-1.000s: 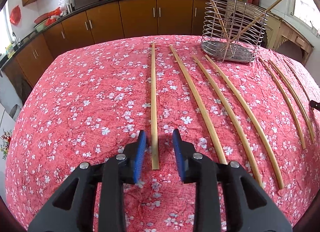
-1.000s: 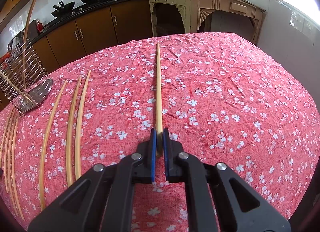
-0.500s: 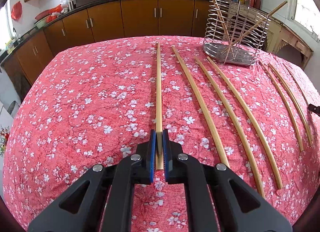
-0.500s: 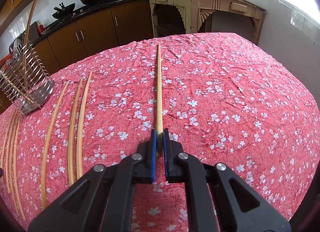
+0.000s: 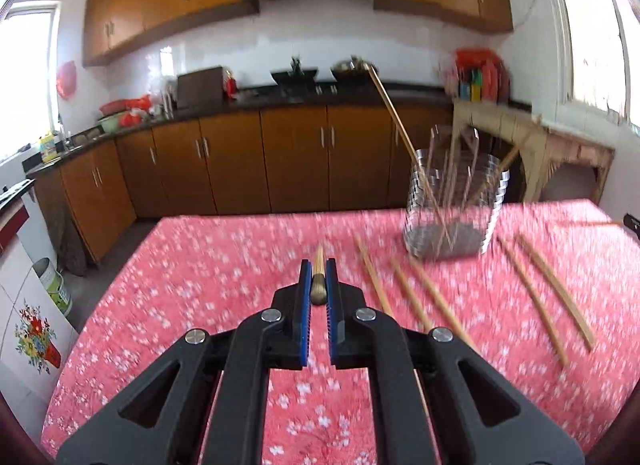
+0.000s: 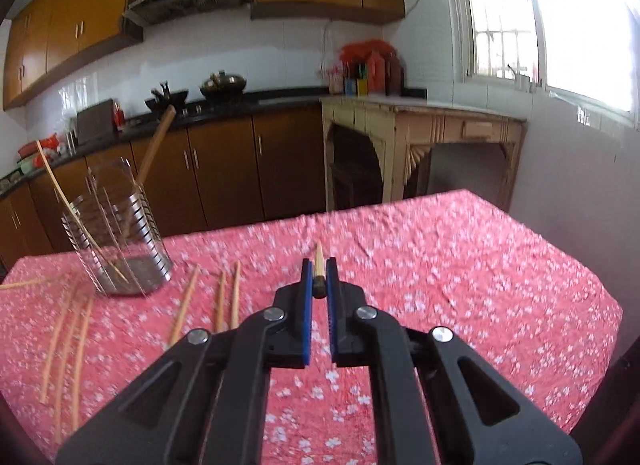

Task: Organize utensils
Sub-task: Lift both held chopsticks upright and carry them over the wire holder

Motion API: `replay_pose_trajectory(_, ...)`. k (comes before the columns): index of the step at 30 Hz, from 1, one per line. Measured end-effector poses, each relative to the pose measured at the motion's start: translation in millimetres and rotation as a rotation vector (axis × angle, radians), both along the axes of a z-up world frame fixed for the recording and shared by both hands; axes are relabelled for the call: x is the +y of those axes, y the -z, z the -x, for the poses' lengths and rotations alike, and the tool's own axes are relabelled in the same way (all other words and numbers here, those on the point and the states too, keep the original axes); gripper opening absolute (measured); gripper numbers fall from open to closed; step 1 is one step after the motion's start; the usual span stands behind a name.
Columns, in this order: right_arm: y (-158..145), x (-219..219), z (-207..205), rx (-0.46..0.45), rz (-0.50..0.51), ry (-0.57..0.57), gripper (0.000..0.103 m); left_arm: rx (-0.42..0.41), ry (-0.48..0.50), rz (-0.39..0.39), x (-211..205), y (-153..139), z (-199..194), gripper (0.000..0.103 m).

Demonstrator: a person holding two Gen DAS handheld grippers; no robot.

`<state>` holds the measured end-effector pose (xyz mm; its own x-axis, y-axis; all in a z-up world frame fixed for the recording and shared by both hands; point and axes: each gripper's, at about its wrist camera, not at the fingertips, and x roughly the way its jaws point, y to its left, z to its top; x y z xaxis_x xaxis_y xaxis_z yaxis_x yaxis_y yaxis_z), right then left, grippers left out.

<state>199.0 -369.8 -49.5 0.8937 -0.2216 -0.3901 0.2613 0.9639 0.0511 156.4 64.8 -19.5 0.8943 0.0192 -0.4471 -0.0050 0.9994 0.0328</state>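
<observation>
My left gripper (image 5: 319,269) is shut on a bamboo chopstick (image 5: 319,261), held above the red floral table and pointing away from the camera. My right gripper (image 6: 319,269) is shut on another chopstick (image 6: 319,263), also lifted and seen end-on. The wire utensil holder (image 5: 454,205) stands at the far right of the left wrist view with a few chopsticks leaning in it. It also shows in the right wrist view (image 6: 116,241) at the far left. Several loose chopsticks (image 5: 532,297) lie on the cloth around it.
The red floral tablecloth (image 6: 460,265) covers the whole table. More loose chopsticks (image 6: 224,301) lie left of my right gripper. Brown kitchen cabinets (image 5: 240,169) and a cream wooden side table (image 6: 420,153) stand beyond the table's far edge.
Both grippers have lifted off the table with their chopsticks and tilted up, so the kitchen wall now fills the views. The left gripper closed on its chopstick about one second ago.
</observation>
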Motion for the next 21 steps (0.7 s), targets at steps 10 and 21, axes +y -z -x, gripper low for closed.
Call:
replay_pose_trajectory(10, -51.0, 4.8, 6.8, -0.131, -0.005, -0.026, 0.007, -0.118, -0.038, 0.077, 12.6, -38.6, 0.3, 0.007)
replay_pose_trajectory(21, -83.2, 16.5, 15.5, -0.212, 0.001, -0.06, 0.007, -0.194, -0.041, 0.09, 14.9, -64.2, 7.3, 0.007)
